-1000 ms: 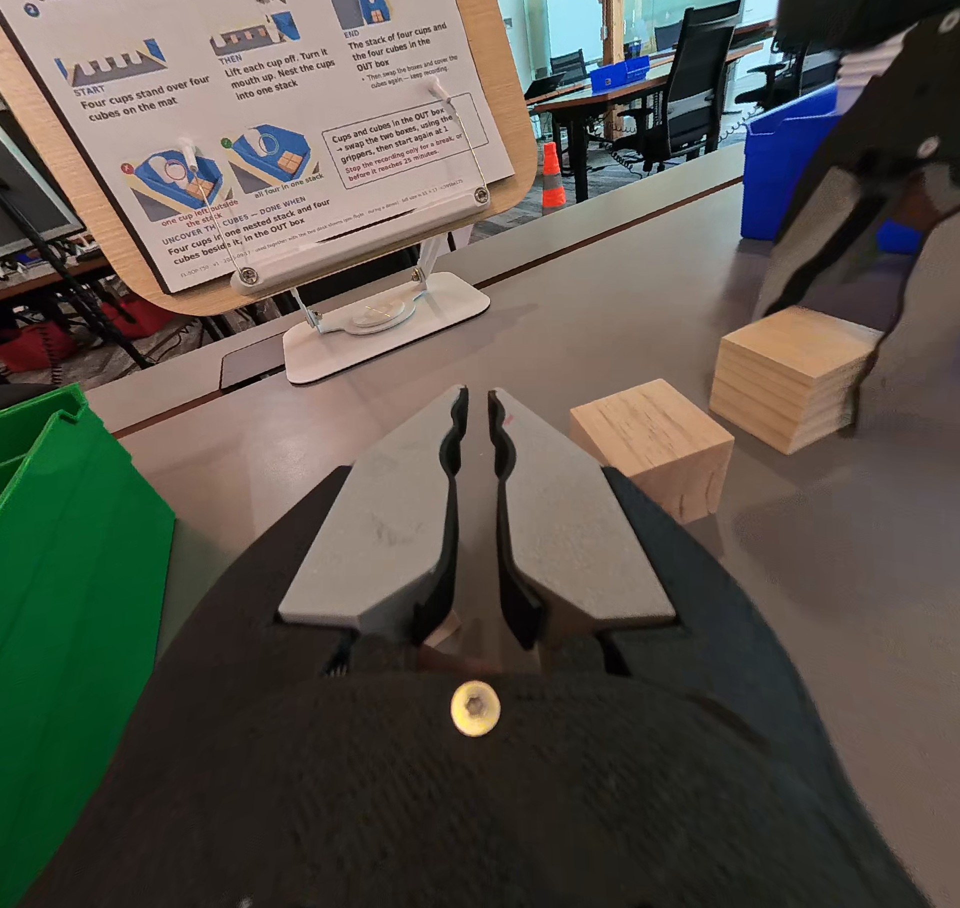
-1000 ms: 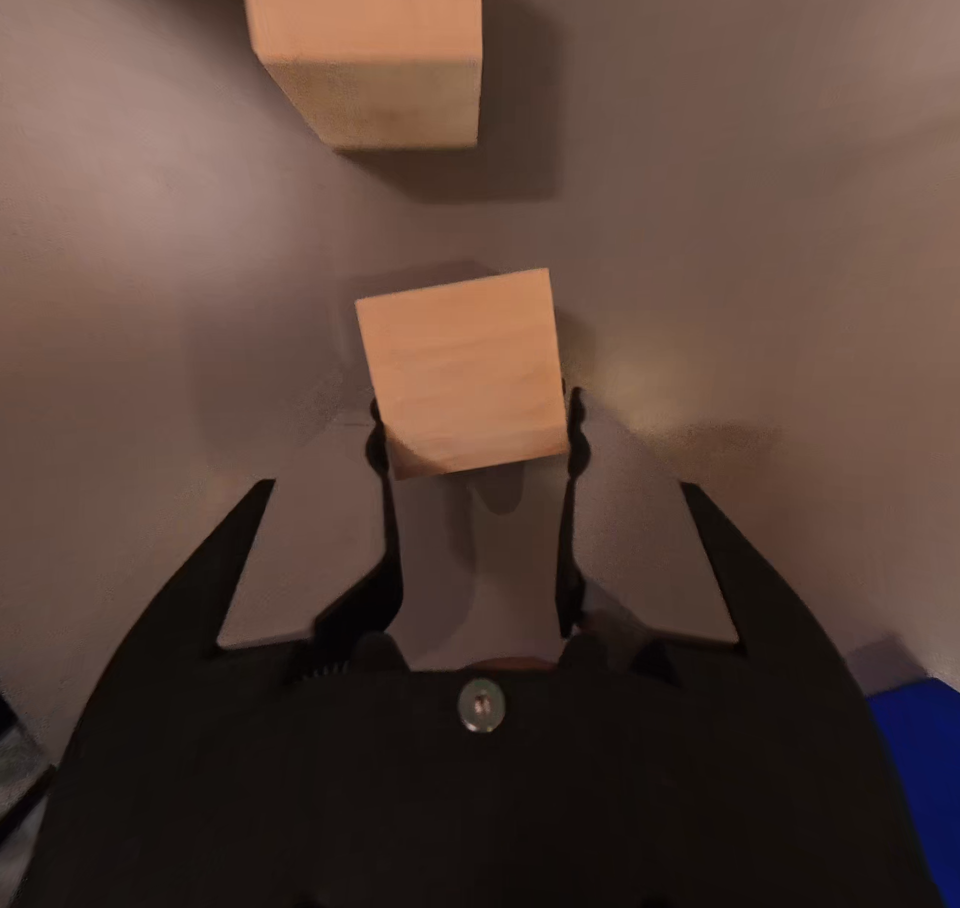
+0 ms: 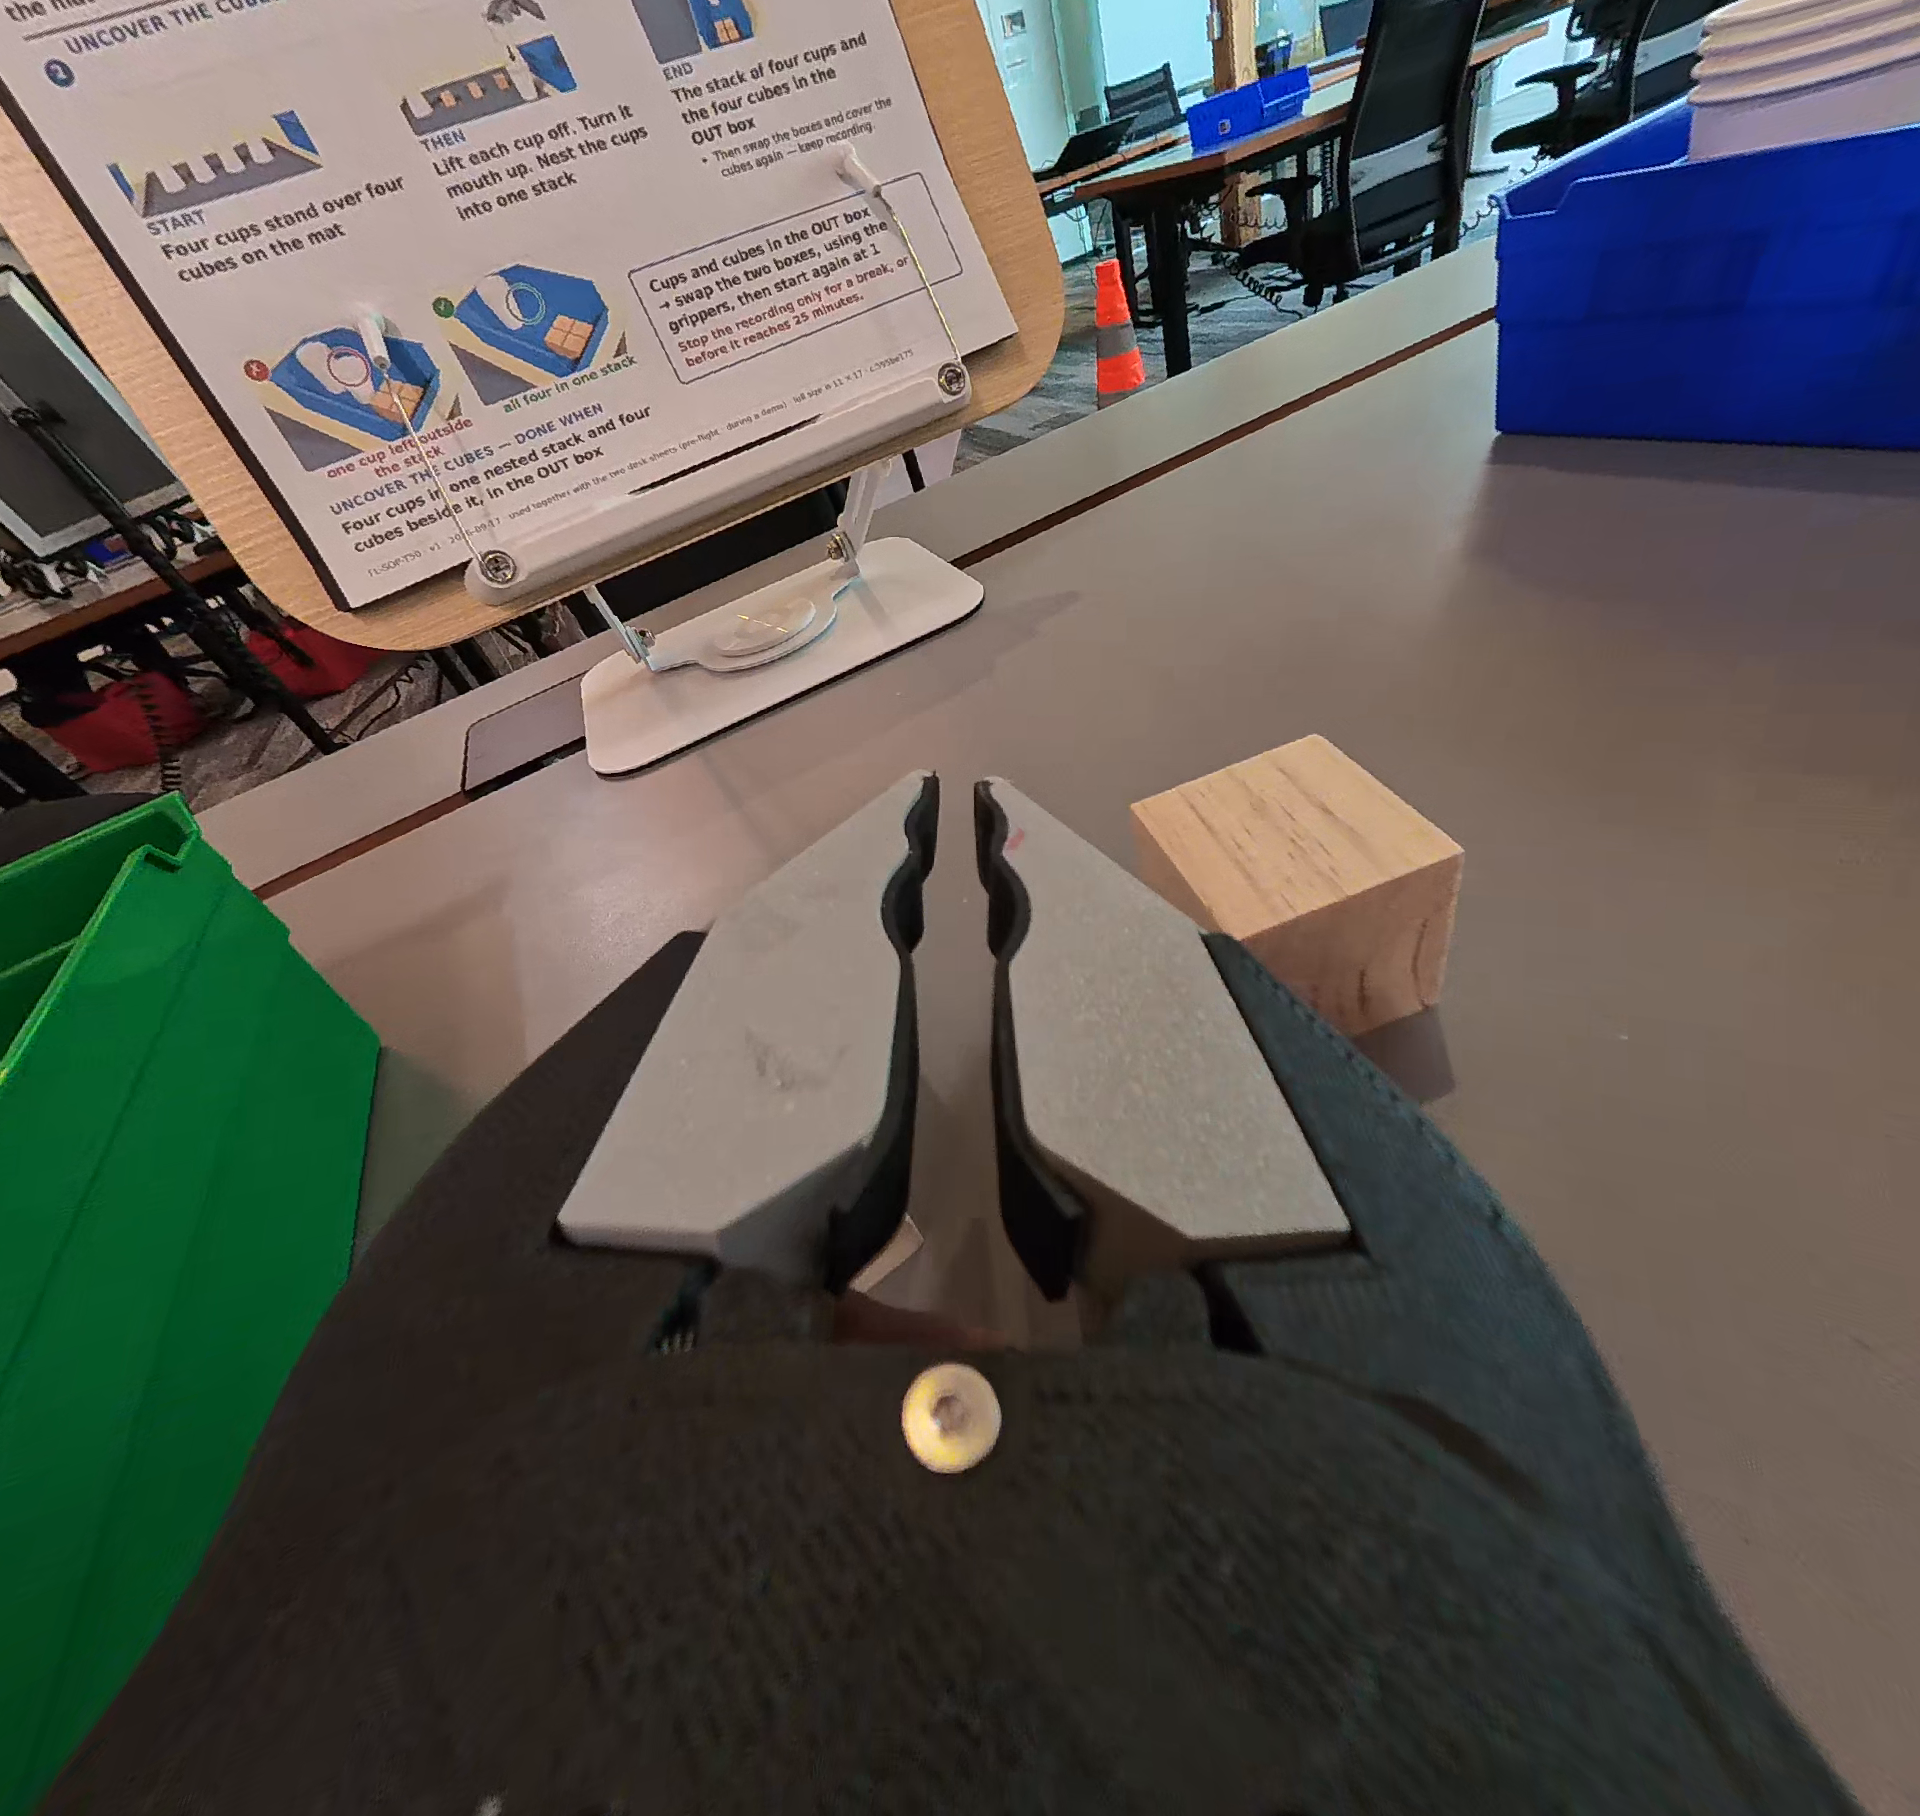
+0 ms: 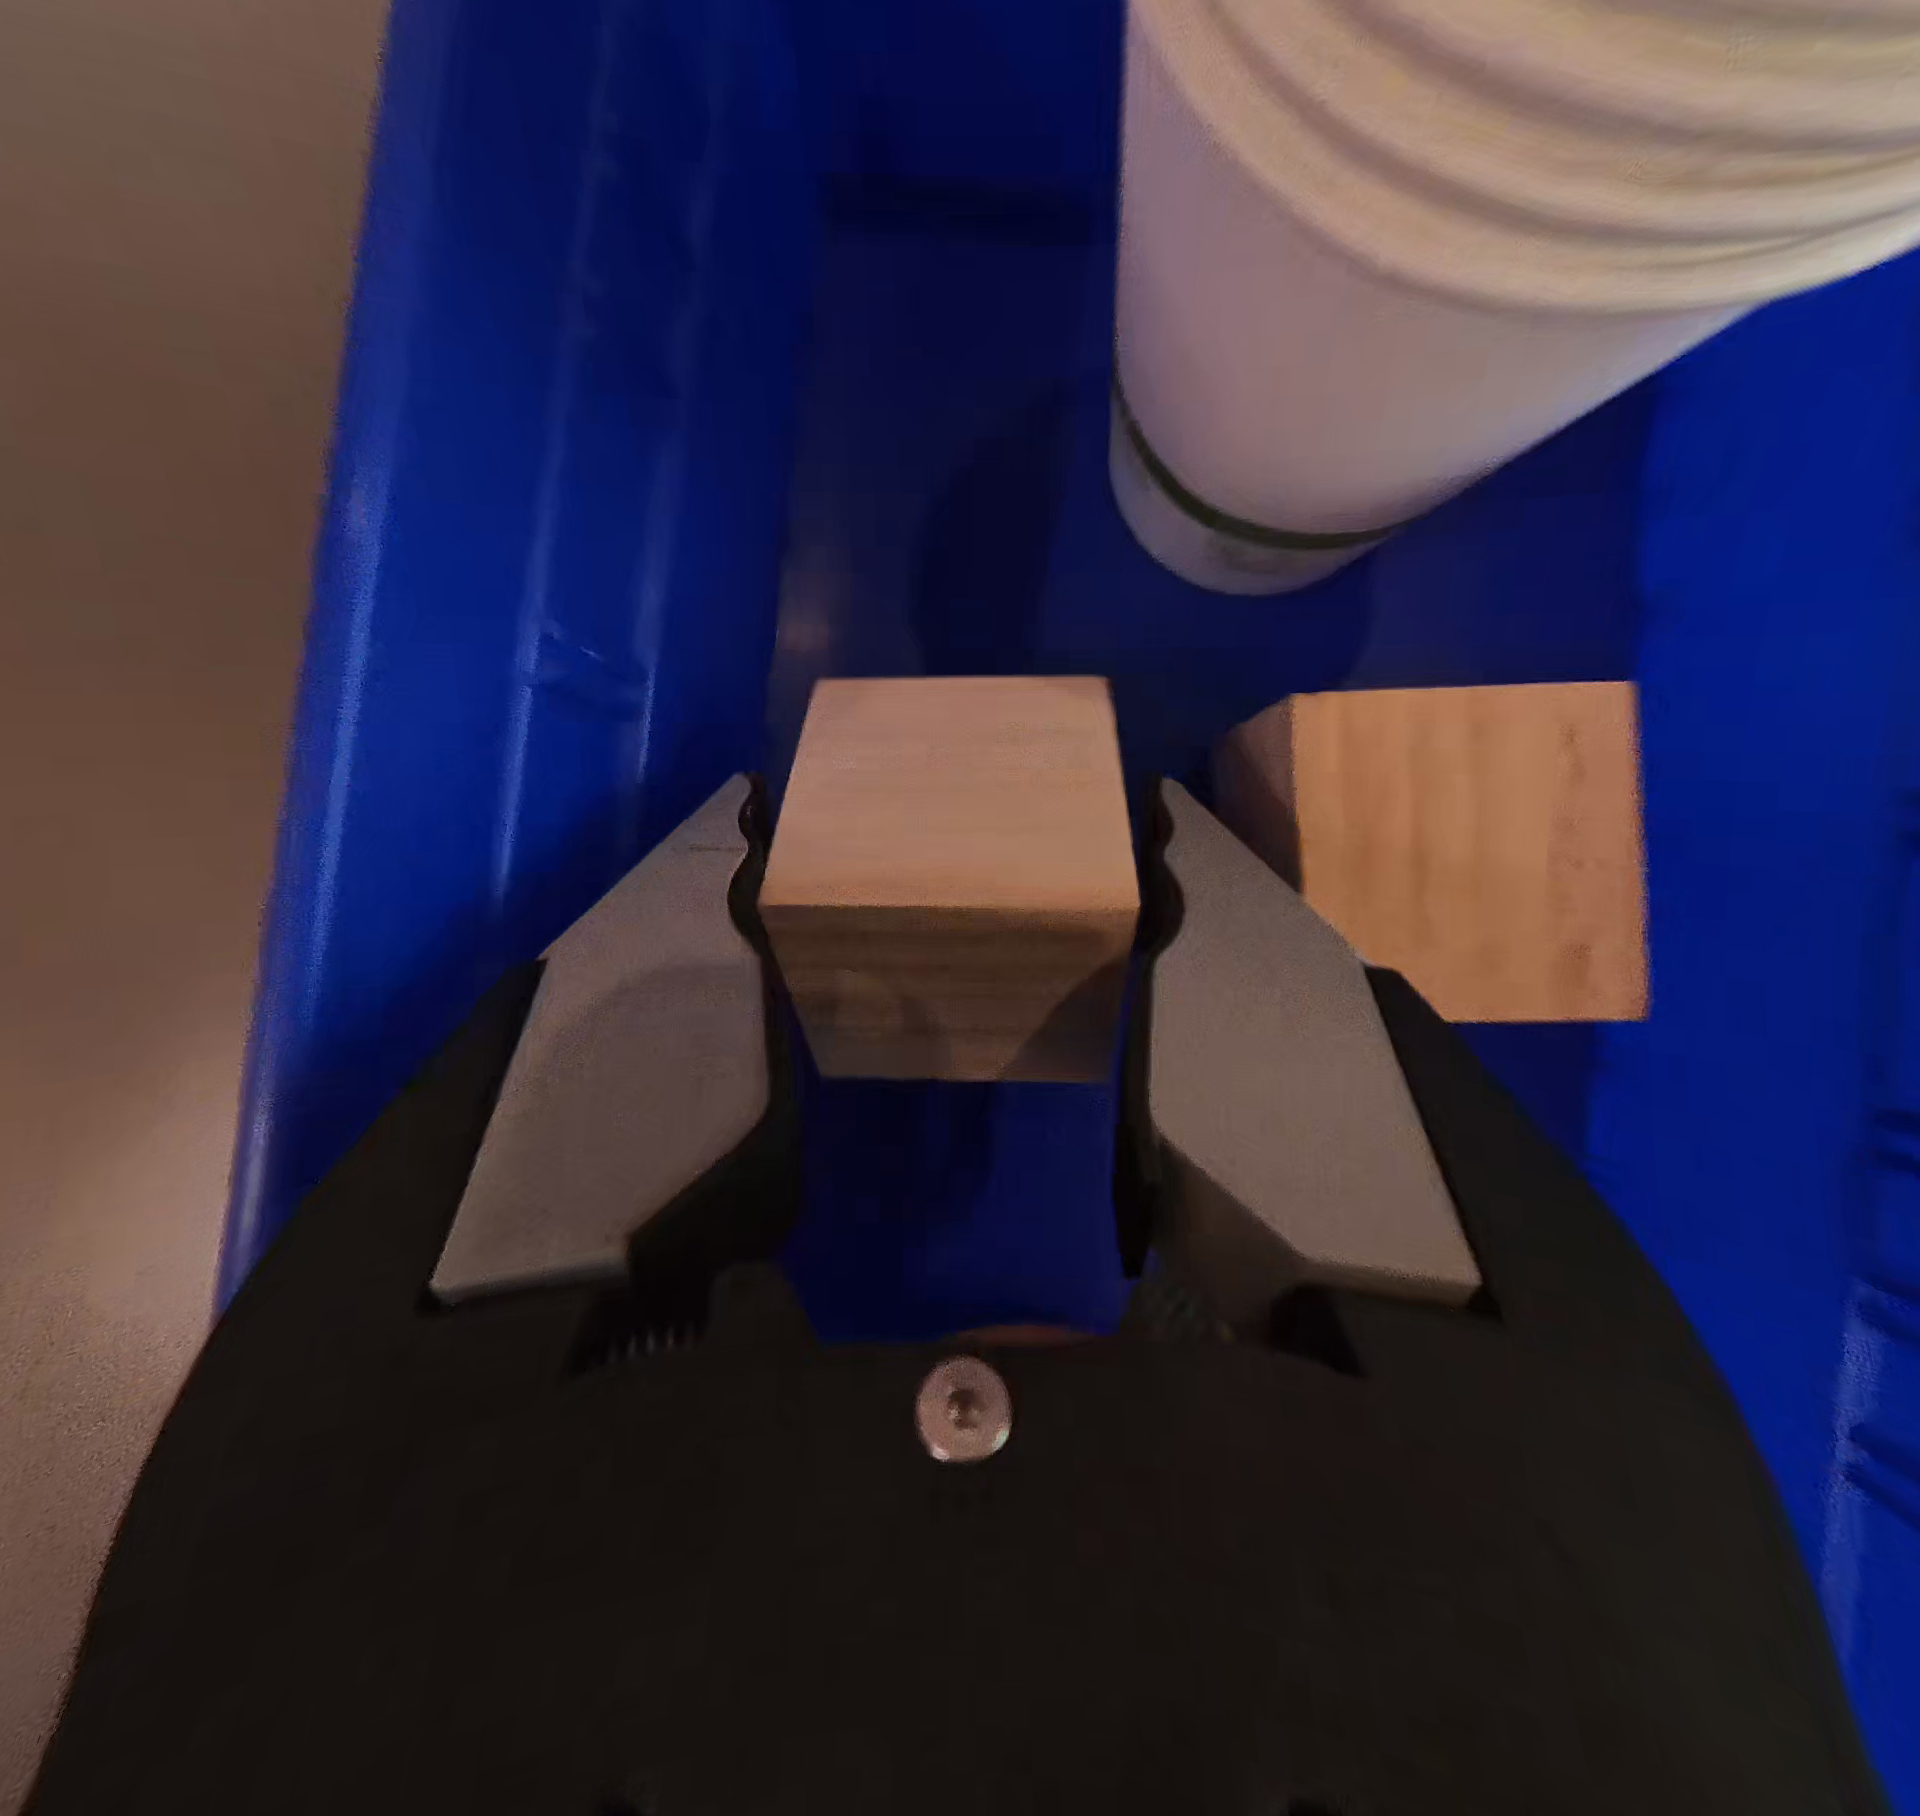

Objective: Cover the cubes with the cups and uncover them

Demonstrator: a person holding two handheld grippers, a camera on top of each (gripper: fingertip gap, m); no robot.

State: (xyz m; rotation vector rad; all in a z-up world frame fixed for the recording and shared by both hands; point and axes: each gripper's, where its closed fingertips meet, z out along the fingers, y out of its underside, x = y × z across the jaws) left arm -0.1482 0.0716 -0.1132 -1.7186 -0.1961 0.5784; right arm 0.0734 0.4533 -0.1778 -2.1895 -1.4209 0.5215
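A: Where is the right gripper point(image 4: 951, 852)?

B: Over the inside of the blue bin point(image 4: 540, 519). Its fingers point(image 4: 665, 987) are clamped on a wooden cube point(image 4: 951, 831), one pad pressed against each side face, and the cube is up off the bin floor.

A: Anything else in that bin?

B: A second wooden cube point(image 4: 1475, 852) lies just to the right of the held one. Beyond them a stack of white cups point(image 4: 1403, 208) leans on its side, its base pointing down toward the cubes.

A: And the left gripper point(image 3: 956, 800)?

B: It hangs low over the grey desk point(image 3: 1558, 727) with its jaws nearly together, only a thin slit between the pads, and nothing in it.

A: What sits near it?

B: One more wooden cube point(image 3: 1299, 873) rests on the desk just to its right. A green bin point(image 3: 156, 1143) stands on its left, an instruction sheet on a white stand point(image 3: 779, 644) is ahead, and the blue bin shows at the far right.
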